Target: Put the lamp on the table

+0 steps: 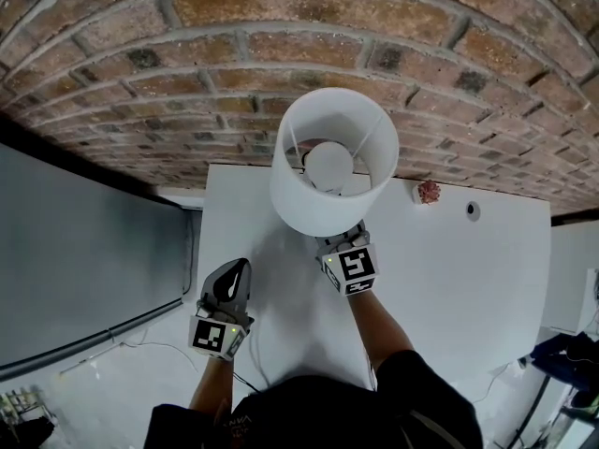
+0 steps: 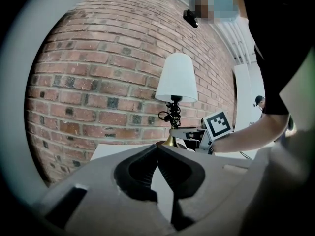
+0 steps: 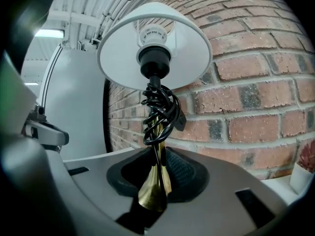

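- The lamp (image 1: pixel 332 162) is held upright above the rear part of the white worktop (image 1: pixel 449 279), close to the brick wall (image 1: pixel 281 45). From the head view its white shade is seen from above, with the bulb visible inside.
- The right claw (image 1: pixel 339 243) is closed on the lamp's brass stem (image 3: pixel 155 181), low on the stem, with a dark pad pressed against each side.
- A black cable (image 3: pixel 160 112) is wound in loops around the stem, just below the socket and above the right claw (image 3: pixel 157 181).
- Whether the foot of the lamp rests on the worktop cannot be told, since it is hidden by the shade and by the claws.
- The left claw (image 1: pixel 232 279) is held over the near left part of the worktop, well apart from the lamp. Its jaws are closed tip to tip, and nothing is gripped between them.
- In the left gripper view, the lamp (image 2: pixel 176 77) is seen beyond the left claw (image 2: pixel 157 151), with the right claw's marker cube (image 2: pixel 218 125) beside its stem.
- A small pink plant (image 1: pixel 429 192) is placed at the back of the worktop, to the right of the lamp.
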Tool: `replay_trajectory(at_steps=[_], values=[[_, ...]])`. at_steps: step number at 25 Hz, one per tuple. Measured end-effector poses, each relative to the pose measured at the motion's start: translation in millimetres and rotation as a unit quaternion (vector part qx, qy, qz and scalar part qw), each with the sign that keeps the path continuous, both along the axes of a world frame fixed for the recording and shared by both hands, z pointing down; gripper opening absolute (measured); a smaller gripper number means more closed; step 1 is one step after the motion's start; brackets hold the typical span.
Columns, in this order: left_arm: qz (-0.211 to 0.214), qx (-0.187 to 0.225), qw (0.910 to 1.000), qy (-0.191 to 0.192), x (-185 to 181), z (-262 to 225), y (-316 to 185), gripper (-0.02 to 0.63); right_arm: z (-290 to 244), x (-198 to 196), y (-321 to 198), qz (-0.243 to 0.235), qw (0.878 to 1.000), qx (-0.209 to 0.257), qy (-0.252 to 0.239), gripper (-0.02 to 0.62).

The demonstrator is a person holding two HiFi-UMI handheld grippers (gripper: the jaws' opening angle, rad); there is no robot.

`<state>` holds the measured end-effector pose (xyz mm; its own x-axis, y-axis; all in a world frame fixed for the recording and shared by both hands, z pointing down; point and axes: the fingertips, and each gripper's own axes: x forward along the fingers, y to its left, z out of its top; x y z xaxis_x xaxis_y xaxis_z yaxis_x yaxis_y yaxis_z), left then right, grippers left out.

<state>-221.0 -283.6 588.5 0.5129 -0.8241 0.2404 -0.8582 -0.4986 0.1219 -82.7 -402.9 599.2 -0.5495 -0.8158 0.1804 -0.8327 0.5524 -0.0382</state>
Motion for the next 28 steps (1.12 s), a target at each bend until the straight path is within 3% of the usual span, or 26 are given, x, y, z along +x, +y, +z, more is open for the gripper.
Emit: replay_trajectory(at_steps=[18,28], values=[[0.012,0.0,0.9999,-0.009,16.4,-18.4,12.9,0.001,3.9,3.9,7.0,0.0,0.999,-0.028,0.018,0.095],[0.001,0.016,0.9997,-0.02,20.1,-37.7,31.4,0.001,-5.2,25.7,45.7,0.022,0.998,-0.037,0.052,0.002]])
